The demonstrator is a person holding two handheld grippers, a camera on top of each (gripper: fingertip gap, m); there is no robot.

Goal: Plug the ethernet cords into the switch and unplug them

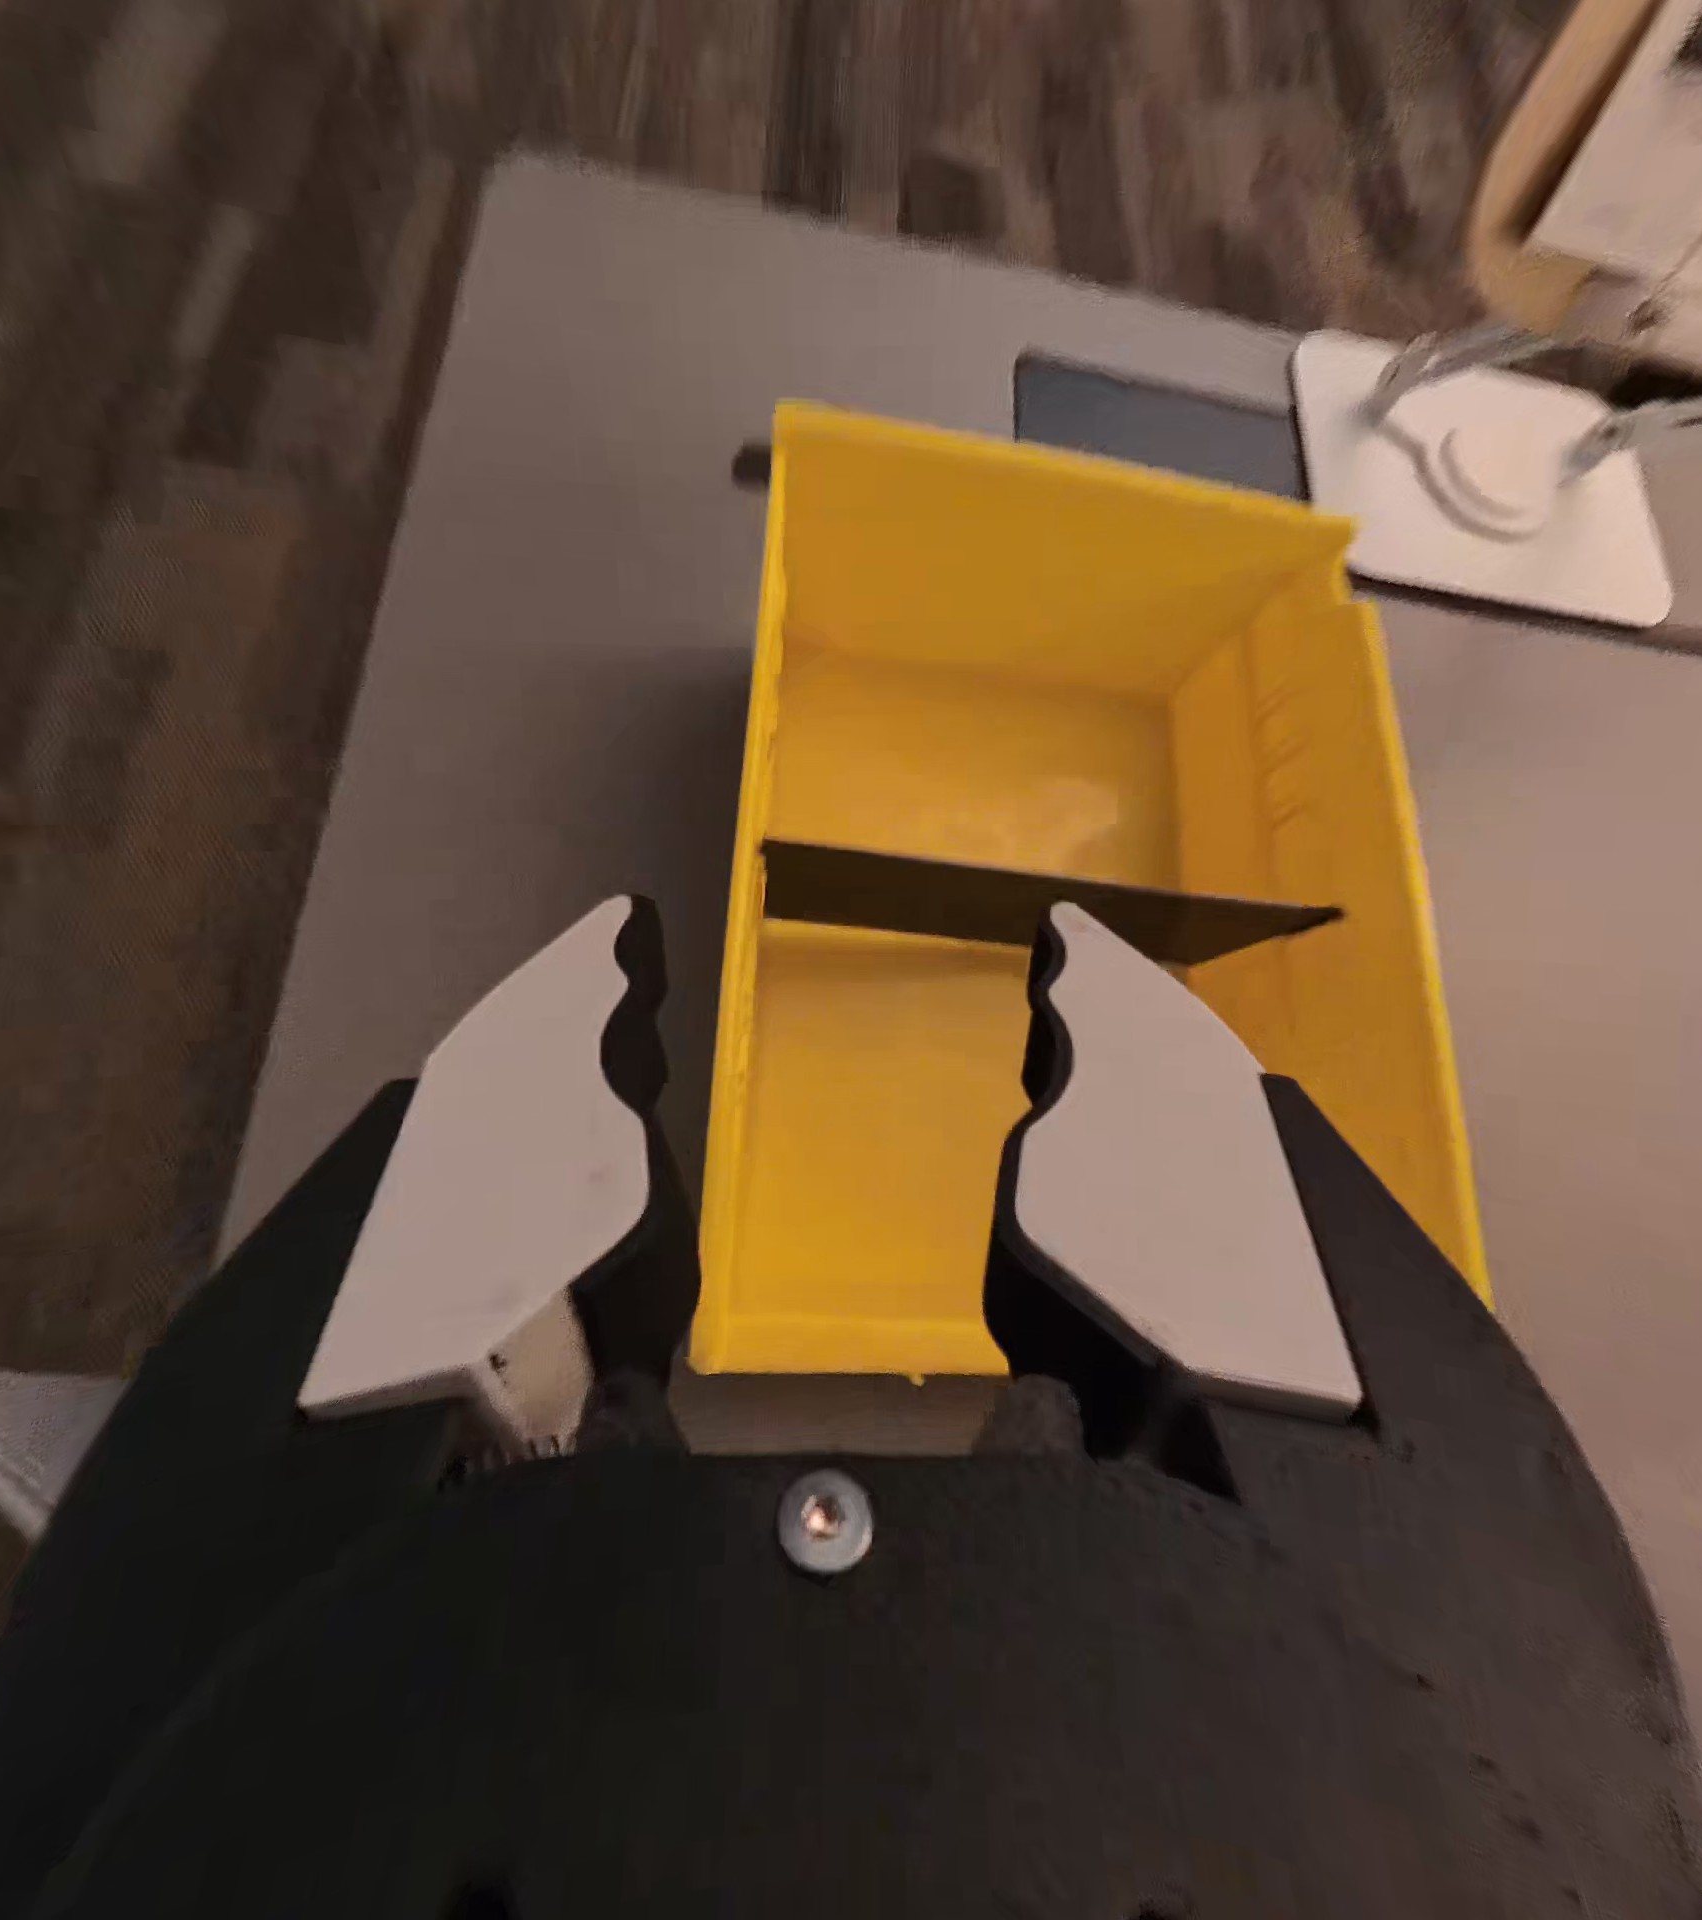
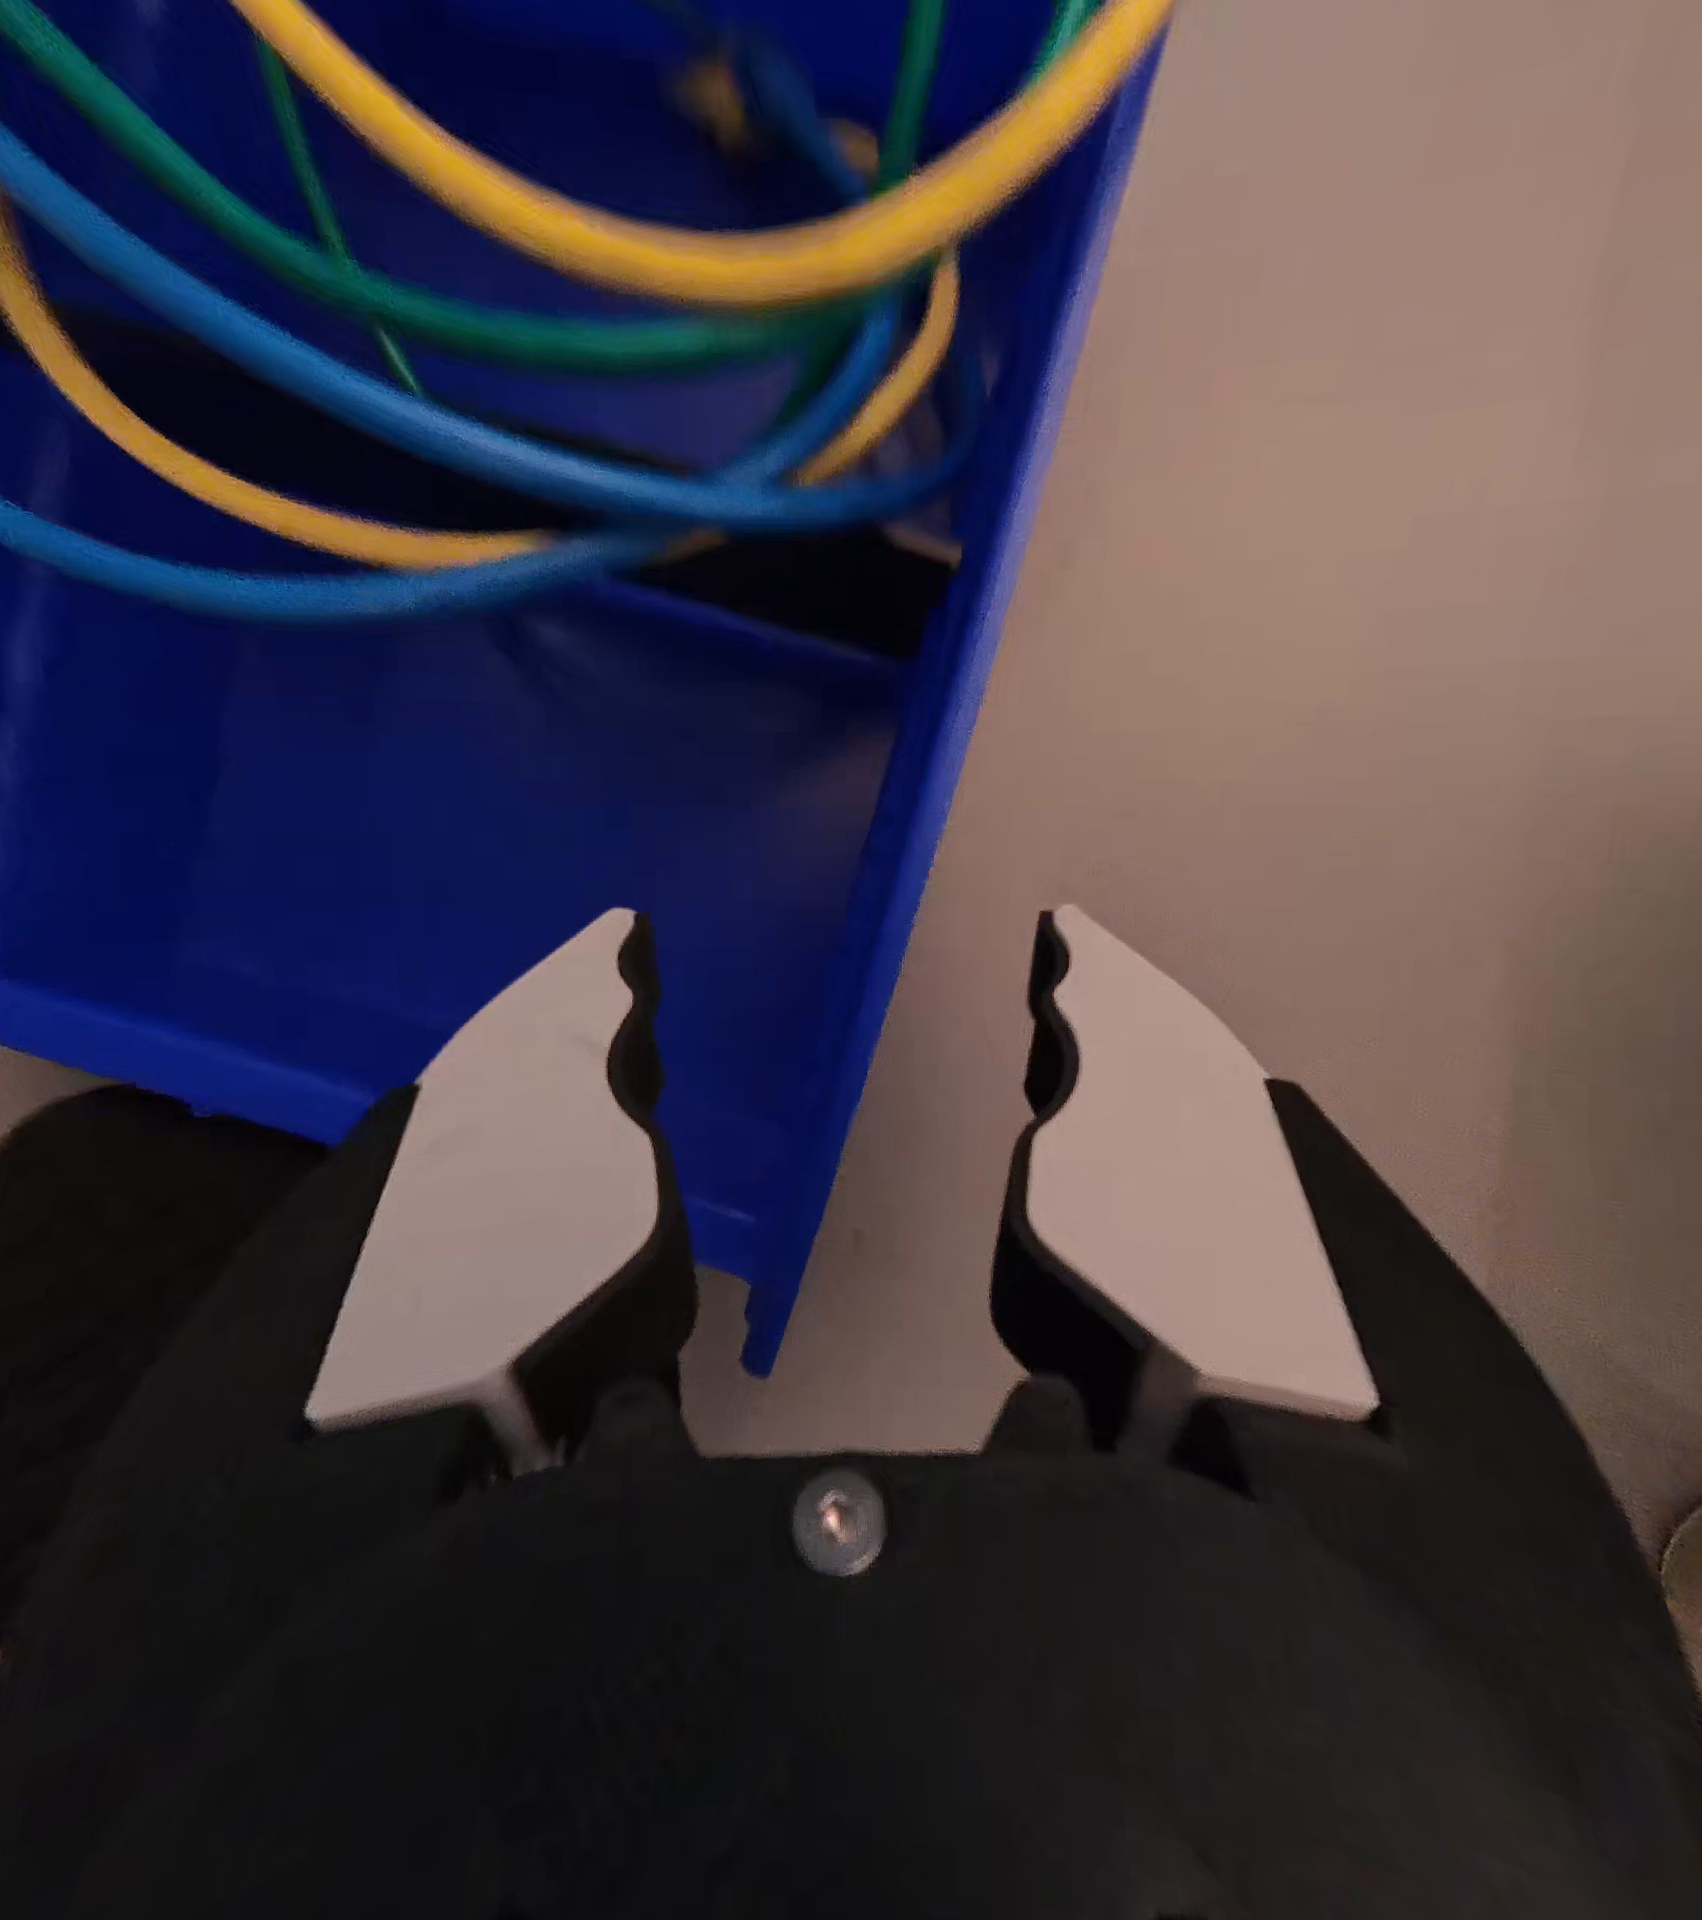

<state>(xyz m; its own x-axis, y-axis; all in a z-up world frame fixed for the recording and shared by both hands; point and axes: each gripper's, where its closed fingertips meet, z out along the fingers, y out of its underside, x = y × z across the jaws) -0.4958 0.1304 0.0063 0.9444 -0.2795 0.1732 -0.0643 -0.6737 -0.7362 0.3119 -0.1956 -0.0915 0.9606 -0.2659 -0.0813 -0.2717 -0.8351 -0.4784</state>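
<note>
Here we see no readable writing, w/ left claw (image 1: 842, 914) spread, empty above yellow bin (image 1: 982, 644) and its black divider (image 1: 930, 899), right claw (image 2: 842, 920) likewise spread, empty astride blue bin (image 2: 359, 831) wall, cords (image 2: 556, 218) coiled inside.

Black tool (image 1: 842, 925), grey-faced fingers (image 1: 504, 1132)

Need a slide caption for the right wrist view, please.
Open right tool above the blue bin holding yellow, blue and green cords.
</note>
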